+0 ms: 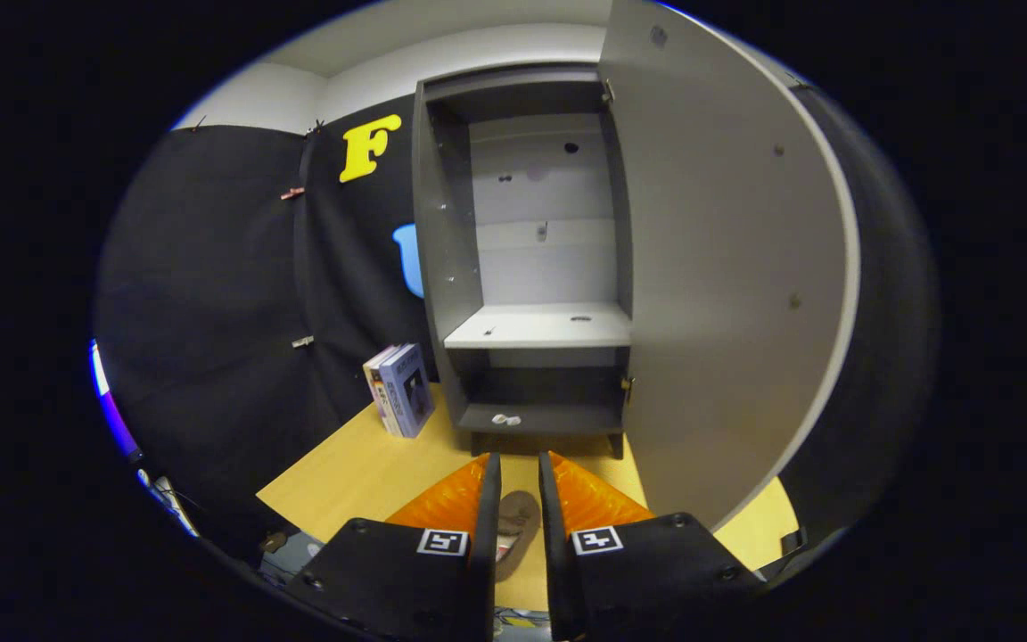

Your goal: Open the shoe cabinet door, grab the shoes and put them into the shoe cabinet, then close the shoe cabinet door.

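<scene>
The grey shoe cabinet (442, 250) stands straight ahead on a yellow wooden board (362, 473). Its door (727, 267) is swung wide open to the right of the opening. Inside, a pale middle shelf (538, 327) is bare, and the dark bottom shelf (542, 417) holds only a small white bit (506, 419). A brown shoe (513, 528) sits between my fingers, with my gripper (519, 473) shut on it a short way in front of the cabinet's base. Most of the shoe is hidden by the fingers.
Two upright books (402, 390) lean beside the cabinet's left wall on the board. Black cloth walls close the space behind and to the left. The open door blocks the right side.
</scene>
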`<act>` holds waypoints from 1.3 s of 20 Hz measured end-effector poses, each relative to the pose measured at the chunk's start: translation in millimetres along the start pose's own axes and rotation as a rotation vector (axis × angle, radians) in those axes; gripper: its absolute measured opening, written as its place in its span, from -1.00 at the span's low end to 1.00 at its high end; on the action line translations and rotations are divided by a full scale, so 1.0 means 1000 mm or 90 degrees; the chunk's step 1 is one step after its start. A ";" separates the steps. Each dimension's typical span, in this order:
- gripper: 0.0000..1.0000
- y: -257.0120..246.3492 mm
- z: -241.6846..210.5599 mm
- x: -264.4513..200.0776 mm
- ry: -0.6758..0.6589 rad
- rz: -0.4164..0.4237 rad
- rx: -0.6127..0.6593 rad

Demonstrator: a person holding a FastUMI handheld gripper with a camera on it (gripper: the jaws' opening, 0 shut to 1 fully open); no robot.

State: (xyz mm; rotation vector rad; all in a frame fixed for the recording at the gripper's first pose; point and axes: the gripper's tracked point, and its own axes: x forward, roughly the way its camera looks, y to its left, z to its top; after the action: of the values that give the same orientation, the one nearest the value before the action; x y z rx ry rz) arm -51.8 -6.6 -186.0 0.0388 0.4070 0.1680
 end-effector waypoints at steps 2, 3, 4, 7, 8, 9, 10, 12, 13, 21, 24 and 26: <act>-0.45 0.016 -0.036 0.023 0.037 0.010 0.006; -0.45 0.022 -0.054 0.035 0.056 0.011 0.006; -0.45 0.028 -0.075 0.047 0.077 0.012 0.007; -0.44 0.033 -0.126 0.077 0.128 -0.004 0.018; -0.45 0.035 -0.141 0.088 0.139 -0.012 0.024; -0.45 0.035 -0.154 0.098 0.152 -0.021 0.029; -0.44 0.035 -0.169 0.107 0.166 -0.030 0.033; -0.45 0.035 -0.195 0.127 0.196 -0.047 0.043; -0.45 0.035 -0.207 0.135 0.208 -0.054 0.049; -0.53 0.032 -0.274 0.175 0.282 -0.103 0.060; -0.53 0.025 -0.286 0.189 0.294 -0.127 0.056; -0.52 0.022 -0.288 0.200 0.289 -0.139 0.052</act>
State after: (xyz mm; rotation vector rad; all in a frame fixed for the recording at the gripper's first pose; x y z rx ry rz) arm 11.4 50.0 -527.3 0.0356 0.8664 -0.0583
